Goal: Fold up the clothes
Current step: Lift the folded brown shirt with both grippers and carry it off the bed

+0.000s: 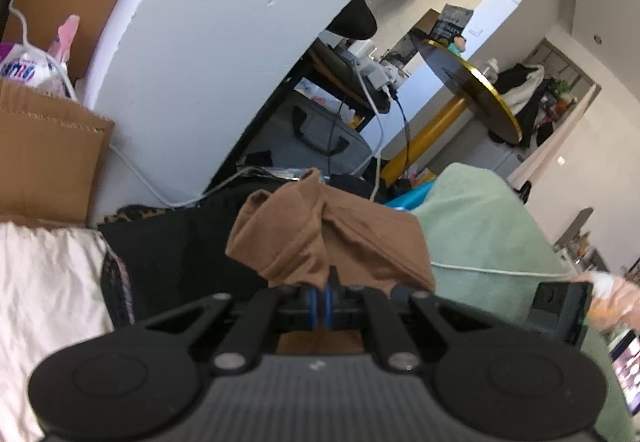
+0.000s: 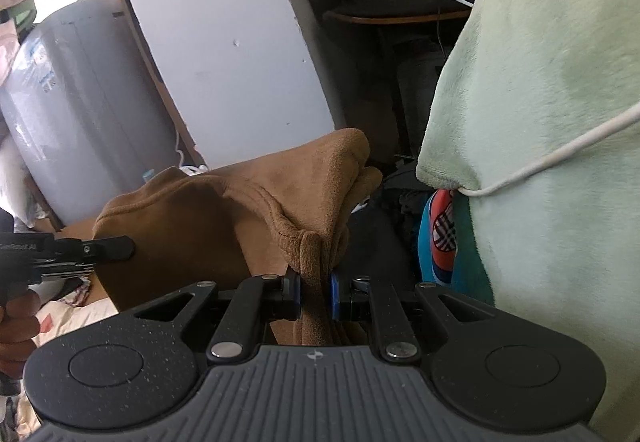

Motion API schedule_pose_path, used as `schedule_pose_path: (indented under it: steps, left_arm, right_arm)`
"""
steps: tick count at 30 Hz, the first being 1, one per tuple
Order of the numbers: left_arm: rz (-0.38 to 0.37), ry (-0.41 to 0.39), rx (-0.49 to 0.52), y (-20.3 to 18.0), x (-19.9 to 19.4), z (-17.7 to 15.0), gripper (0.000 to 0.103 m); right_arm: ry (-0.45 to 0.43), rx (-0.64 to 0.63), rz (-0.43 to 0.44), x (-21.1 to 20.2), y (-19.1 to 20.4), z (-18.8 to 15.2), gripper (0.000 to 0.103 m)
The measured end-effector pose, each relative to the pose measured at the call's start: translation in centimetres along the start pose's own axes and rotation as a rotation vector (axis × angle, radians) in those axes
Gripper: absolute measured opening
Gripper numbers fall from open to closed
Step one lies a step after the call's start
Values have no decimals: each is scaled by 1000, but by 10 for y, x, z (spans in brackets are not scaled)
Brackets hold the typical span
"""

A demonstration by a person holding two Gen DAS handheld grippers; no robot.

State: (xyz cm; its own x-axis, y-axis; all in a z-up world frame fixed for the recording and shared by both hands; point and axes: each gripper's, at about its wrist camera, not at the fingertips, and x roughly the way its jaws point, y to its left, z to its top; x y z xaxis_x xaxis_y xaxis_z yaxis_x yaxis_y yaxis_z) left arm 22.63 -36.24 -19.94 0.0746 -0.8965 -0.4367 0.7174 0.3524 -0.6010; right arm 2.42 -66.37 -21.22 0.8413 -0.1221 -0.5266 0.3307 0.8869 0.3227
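Note:
A brown fleece garment (image 1: 320,238) hangs bunched between both grippers. My left gripper (image 1: 321,296) is shut on a thin fold of it, the blue pads almost together. In the right wrist view the same brown garment (image 2: 224,209) spreads to the left, and my right gripper (image 2: 316,292) is shut on a thick hemmed bunch of it. The left gripper (image 2: 92,248) also shows at the left edge there, clamped on the cloth's far side, with a hand (image 2: 16,318) behind it. Black clothing (image 1: 176,246) lies below the garment.
A mint green blanket (image 2: 540,121) with a white cable (image 2: 560,153) across it fills the right. A white wall panel (image 1: 224,21), a cardboard box (image 1: 44,153) and white bedding (image 1: 44,294) lie left. A gold-edged round table (image 1: 476,89) and a grey suitcase (image 2: 80,89) stand beyond.

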Motion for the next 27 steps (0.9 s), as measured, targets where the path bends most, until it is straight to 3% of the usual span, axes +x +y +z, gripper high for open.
schedule_pose_path:
  steps: [19,27]
  left_arm:
    - [115,6,24,59,53,39,4]
    - [184,-4,-21,97,77,47,4]
  right_arm:
    - [41,-109,-95,90,-2,17,13]
    - [56,-148,-140,143,-4,23,13]
